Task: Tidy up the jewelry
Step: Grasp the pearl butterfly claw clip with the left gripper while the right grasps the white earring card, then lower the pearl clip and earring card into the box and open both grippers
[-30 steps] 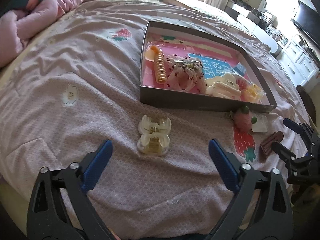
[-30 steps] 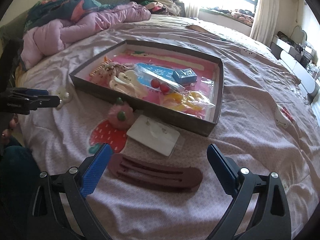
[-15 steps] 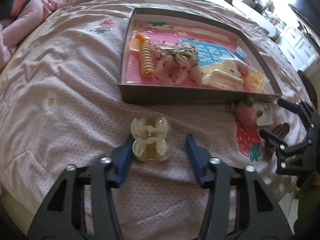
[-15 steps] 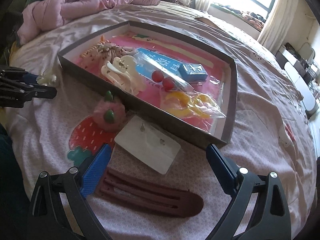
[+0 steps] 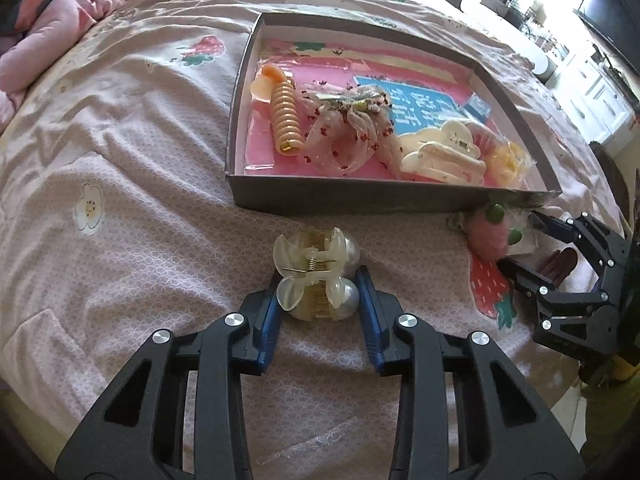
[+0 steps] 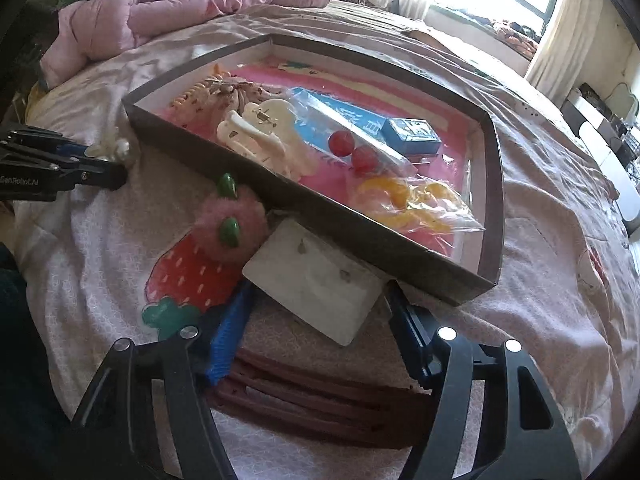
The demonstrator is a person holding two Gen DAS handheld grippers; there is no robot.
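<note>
1. My left gripper has just been closing; its blue pads now sit against both sides of the pearly claw clip, so I read it as gripping the clip. The clip lies on the pink bedspread.
2. The grey tray is ahead of the left fingers, a little apart from the clip. Inside it: orange coil tie, sheer scrunchie, cream claw clip.
3. My right gripper has also just been closing, jaws at medium width. The long maroon hair clip lies crosswise under and between the fingers, nearer my end.
4. I can't tell if the right pads press the maroon clip; they look clear of it.
5. White card is between the right fingertips, touching the tray's near wall.
6. Pink fuzzy strawberry is ahead-left of the right fingers, against the tray.
</note>
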